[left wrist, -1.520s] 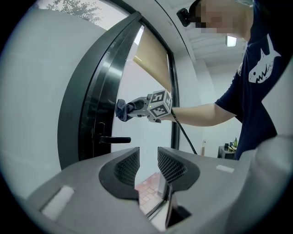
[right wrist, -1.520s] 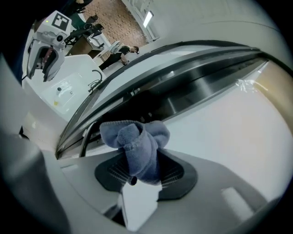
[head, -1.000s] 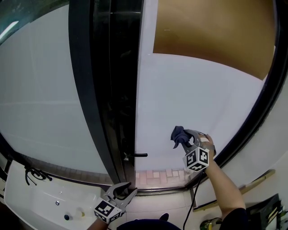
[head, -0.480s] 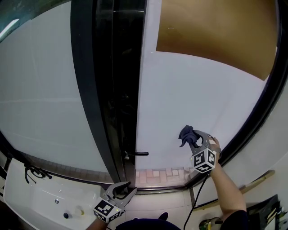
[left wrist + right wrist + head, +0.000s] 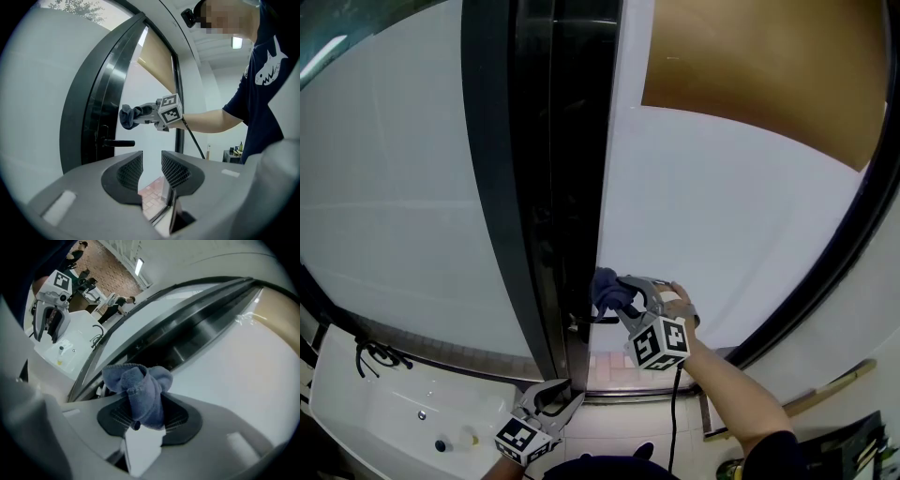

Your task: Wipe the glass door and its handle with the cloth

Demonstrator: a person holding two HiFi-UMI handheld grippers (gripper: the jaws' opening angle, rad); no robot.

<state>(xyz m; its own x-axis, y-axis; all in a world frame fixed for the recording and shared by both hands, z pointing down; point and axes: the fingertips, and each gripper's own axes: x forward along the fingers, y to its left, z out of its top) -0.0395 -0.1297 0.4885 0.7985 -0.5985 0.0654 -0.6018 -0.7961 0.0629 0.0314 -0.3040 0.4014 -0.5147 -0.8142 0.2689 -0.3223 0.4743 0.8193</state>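
Note:
The glass door (image 5: 722, 216) is a frosted white pane in a black frame (image 5: 534, 187). Its dark lever handle (image 5: 592, 322) juts out low on the frame, also seen in the left gripper view as the handle (image 5: 117, 143). My right gripper (image 5: 623, 292) is shut on a bunched blue cloth (image 5: 607, 289), which sits at the pane's left edge just above the handle. The right gripper view shows the cloth (image 5: 140, 390) pinched between the jaws. My left gripper (image 5: 555, 399) hangs low, away from the door, open with nothing in it (image 5: 151, 168).
A tan roller blind (image 5: 750, 66) covers the door's upper right. A white basin counter (image 5: 384, 412) lies at the lower left. Brick paving (image 5: 623, 366) shows through the door's bottom. A black cable (image 5: 674, 422) trails from the right gripper.
My right gripper has carried the cloth leftward across the pane, from the right side to the frame edge above the handle. The left gripper has stayed put.

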